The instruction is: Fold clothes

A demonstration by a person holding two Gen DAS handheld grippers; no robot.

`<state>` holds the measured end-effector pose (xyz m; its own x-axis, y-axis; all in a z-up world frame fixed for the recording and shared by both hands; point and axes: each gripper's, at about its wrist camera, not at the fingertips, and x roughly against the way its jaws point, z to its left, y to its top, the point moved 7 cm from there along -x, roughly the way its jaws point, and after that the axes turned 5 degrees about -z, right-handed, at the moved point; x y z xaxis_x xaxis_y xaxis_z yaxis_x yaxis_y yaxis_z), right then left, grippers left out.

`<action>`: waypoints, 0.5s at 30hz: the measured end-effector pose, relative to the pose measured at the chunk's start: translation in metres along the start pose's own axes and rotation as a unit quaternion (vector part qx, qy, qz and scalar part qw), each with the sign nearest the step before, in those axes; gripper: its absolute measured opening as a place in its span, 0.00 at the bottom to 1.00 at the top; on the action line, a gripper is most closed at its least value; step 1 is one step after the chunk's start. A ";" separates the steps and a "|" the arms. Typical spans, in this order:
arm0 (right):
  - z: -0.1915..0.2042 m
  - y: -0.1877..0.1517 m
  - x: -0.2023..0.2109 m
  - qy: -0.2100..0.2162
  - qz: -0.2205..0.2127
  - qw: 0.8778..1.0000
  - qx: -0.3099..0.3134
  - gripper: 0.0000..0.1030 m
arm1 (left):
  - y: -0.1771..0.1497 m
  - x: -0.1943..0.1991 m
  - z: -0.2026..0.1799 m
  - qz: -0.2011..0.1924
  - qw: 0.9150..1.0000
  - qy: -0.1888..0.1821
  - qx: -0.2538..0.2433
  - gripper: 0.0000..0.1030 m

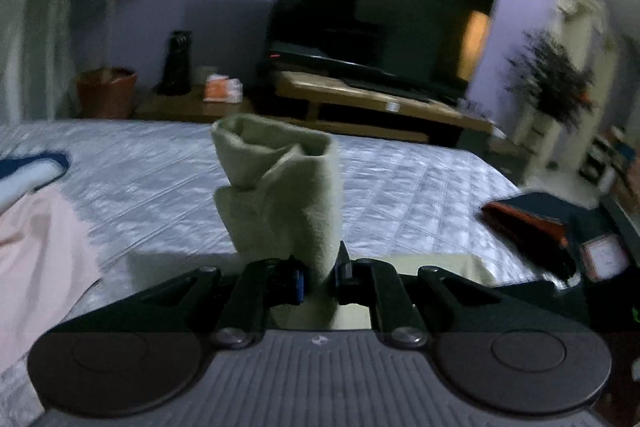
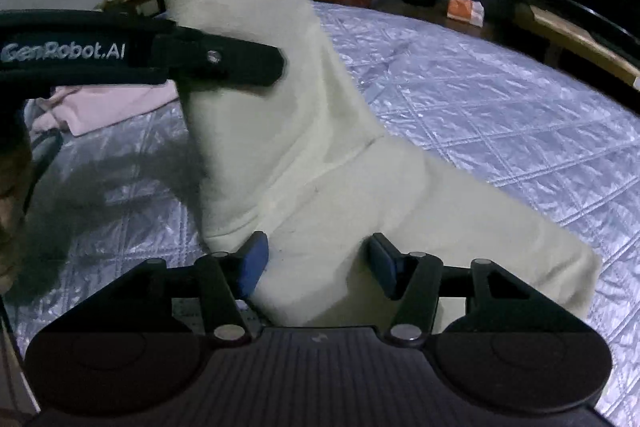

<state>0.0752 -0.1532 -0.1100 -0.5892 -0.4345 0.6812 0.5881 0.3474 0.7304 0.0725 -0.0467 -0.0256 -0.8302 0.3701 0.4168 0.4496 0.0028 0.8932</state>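
One pale cream fleece garment [image 2: 320, 163] is partly folded on the quilted silver bed [image 2: 500, 115]; left gripper [image 1: 320, 279] jaws clench its lifted end, right gripper [image 2: 316, 267] jaws released; pink cloth [image 1: 36, 247] at nine o'clock waits.

The right gripper [image 2: 316, 263] stands with jaws apart over a cream garment [image 2: 340, 195] on the quilted bed [image 2: 500, 115]. The left gripper [image 2: 224, 61] pinches the garment's raised end at ten o'clock.

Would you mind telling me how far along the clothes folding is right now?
Nothing looks finished. In hand: the left gripper is shut on the pale green garment, lifting one end off the quilted bed, while the right gripper is open around its lower part. The pink garment lies unfolded.
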 end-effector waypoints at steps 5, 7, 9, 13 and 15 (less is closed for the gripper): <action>-0.018 0.014 0.024 0.017 -0.047 0.995 -0.082 0.39 | -0.007 0.002 -0.029 -0.002 0.998 -0.032 -0.061 0.11; -0.034 0.016 0.034 -0.005 -0.062 0.992 -0.107 0.20 | -0.010 0.002 -0.038 -0.002 0.996 -0.039 -0.085 0.11; -0.048 0.004 0.033 -0.032 -0.034 0.993 -0.111 0.08 | -0.014 0.003 -0.047 -0.001 0.993 -0.049 -0.110 0.11; -0.057 -0.010 0.030 -0.016 -0.008 0.991 -0.136 0.11 | -0.025 0.002 -0.066 0.006 0.986 -0.066 -0.155 0.11; -0.074 -0.007 0.044 -0.001 -0.036 0.978 -0.206 0.17 | -0.028 0.002 -0.072 0.008 0.983 -0.071 -0.168 0.11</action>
<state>0.0858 -0.2367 -0.0891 -0.6387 -0.4441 0.6284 0.7176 -0.0489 0.6948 0.0345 -0.1126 -0.0380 -0.7586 0.4942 0.4247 0.3076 -0.3030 0.9020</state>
